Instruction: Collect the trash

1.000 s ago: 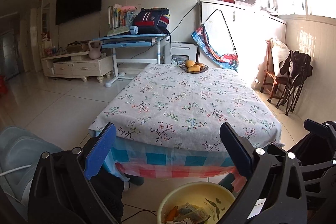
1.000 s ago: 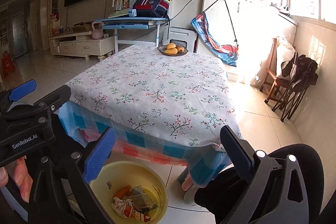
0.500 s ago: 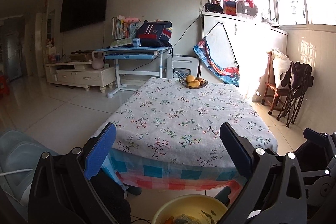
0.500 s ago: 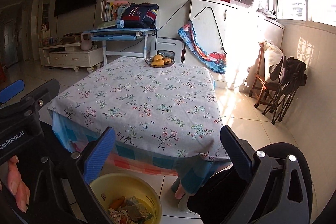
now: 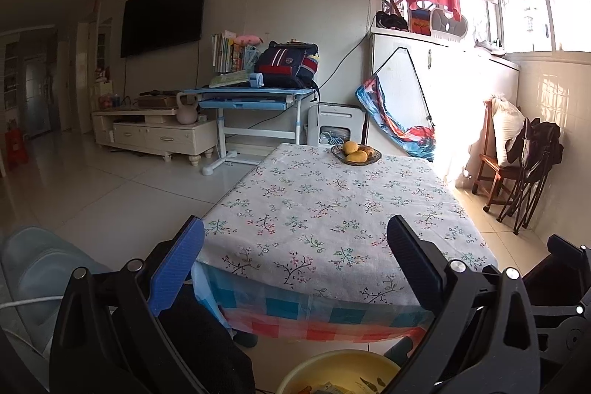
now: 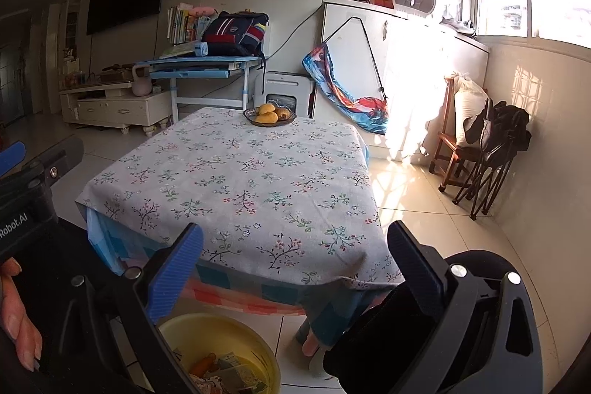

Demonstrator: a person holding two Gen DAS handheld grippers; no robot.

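A yellow basin stands on the floor in front of the table and holds crumpled wrappers and scraps. Its rim also shows at the bottom of the left wrist view. My left gripper is open and empty, raised above the basin and facing the table. My right gripper is open and empty too, also above the basin. The left gripper's body shows at the left of the right wrist view, held by a hand.
A low table with a floral cloth stands ahead, with a bowl of fruit at its far end. A blue desk with a backpack, a TV cabinet and a chair with bags stand around it.
Both grippers have risen and tilted up. The table sits lower in view and the basin has slid toward the bottom edge. Both jaws stay open.
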